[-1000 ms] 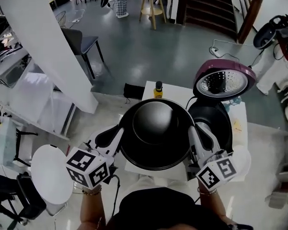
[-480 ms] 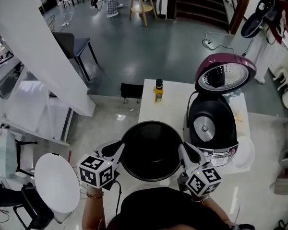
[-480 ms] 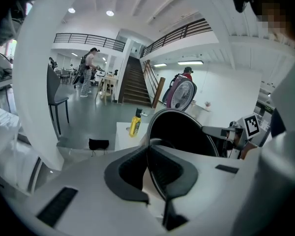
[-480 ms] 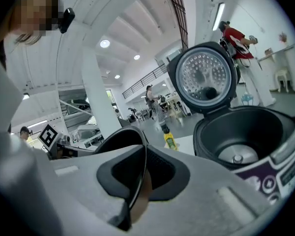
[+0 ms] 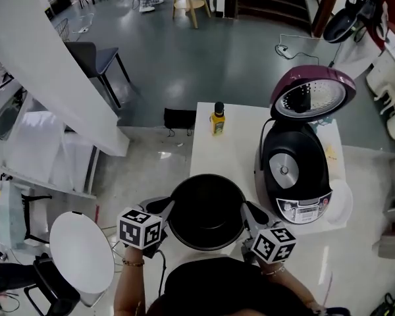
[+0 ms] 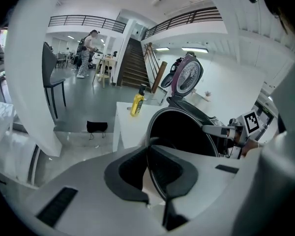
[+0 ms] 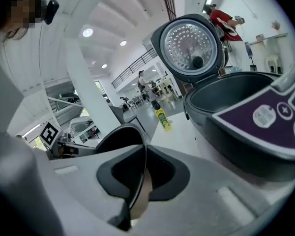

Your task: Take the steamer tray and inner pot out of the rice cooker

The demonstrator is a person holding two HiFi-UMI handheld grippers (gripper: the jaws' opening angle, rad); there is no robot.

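Observation:
The black inner pot (image 5: 207,209) is out of the rice cooker (image 5: 296,183) and sits low over the white table (image 5: 207,157), left of the cooker. My left gripper (image 5: 166,209) is shut on the pot's left rim and my right gripper (image 5: 247,210) on its right rim. In the left gripper view the thin rim (image 6: 155,181) runs between the left gripper's (image 6: 150,163) pads. The right gripper view shows the right gripper (image 7: 141,168) pinching the pot's (image 7: 119,137) edge the same way. The cooker's purple lid (image 5: 313,97) stands open and a silver disc (image 5: 283,170) shows in its well. Whether the pot touches the table I cannot tell.
A yellow bottle (image 5: 217,119) stands at the table's far edge. A white round thing (image 5: 338,206) lies right of the cooker. A round white stool (image 5: 79,252) and a dark chair (image 5: 92,58) stand on the floor to the left. A white slanted beam (image 5: 59,64) crosses the left.
Both grippers have come down together with the pot, from level with the cooker's lid to low over the table. The pot looks smaller and lies nearer the table's near edge.

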